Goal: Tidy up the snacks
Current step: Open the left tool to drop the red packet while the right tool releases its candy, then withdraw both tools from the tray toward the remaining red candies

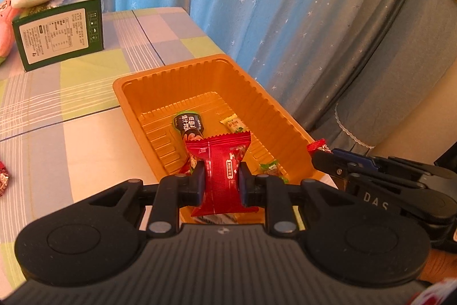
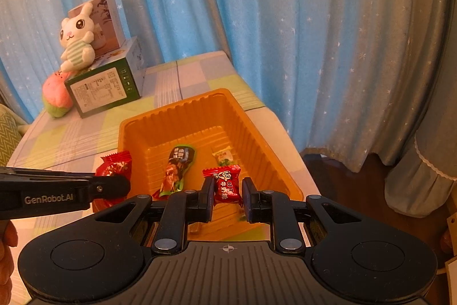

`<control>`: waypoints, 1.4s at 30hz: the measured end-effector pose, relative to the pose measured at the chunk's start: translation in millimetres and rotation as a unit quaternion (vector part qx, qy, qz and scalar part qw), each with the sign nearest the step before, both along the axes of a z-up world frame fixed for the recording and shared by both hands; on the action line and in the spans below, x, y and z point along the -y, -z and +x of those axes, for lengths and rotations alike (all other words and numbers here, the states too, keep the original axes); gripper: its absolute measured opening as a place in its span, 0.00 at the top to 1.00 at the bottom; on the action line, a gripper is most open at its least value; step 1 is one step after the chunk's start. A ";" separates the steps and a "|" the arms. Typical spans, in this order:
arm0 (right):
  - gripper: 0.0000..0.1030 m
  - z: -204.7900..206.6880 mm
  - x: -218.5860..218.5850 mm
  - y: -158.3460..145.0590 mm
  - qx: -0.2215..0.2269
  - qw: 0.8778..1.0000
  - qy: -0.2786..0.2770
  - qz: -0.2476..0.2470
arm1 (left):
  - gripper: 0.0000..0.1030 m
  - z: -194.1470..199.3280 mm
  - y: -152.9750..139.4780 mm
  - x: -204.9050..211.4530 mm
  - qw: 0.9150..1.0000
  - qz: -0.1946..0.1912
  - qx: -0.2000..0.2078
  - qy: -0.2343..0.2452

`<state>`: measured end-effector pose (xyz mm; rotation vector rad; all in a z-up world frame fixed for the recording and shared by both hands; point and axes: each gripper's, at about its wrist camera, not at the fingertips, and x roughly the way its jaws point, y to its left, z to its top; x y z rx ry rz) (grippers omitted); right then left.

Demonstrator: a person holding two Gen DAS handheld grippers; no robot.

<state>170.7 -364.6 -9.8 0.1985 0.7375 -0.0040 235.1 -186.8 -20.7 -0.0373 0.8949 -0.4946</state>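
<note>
We carry a red snack packet [image 1: 222, 170] clamped in the left gripper [image 1: 222, 185] and a small red candy [image 2: 226, 185] pinched in the right gripper [image 2: 228, 197], both over the near end of the orange tray [image 1: 280, 110]. If we let go too early, either could fall short of the near rim; the candy may also slip from its light pinch.

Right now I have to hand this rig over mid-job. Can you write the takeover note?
Left gripper: shut on a red snack packet, held over the near end of the orange tray.
Right gripper: shut on a small red candy, also over the tray's near end.
Done: in the tray lie a dark green-ended snack stick, a yellow-green candy and a small green candy.
Left: release both held pieces into the tray. At least one more red wrapper lies on the checked tablecloth, at the left edge of the left wrist view.
</note>
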 end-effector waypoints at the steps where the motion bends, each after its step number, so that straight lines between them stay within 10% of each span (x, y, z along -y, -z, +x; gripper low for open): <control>1: 0.80 2.1 0.4 1.0 0.000 1.000 0.000 0.000 | 0.80 2.6 1.4 0.7 1.000 -0.001 -0.001 0.000; 31: 0.79 23.6 -7.3 8.8 0.004 1.000 -0.013 0.011 | 0.59 3.3 10.2 -38.5 0.998 -0.015 0.002 -0.062; 35: 0.45 23.7 -2.3 8.8 0.004 0.999 -0.007 0.038 | 0.49 -1.1 8.6 -42.0 0.998 -0.012 0.007 -0.065; 42: 0.44 4.6 13.4 3.0 0.000 0.998 0.036 0.053 | 0.40 -17.9 5.2 -54.5 0.997 -0.005 0.012 -0.075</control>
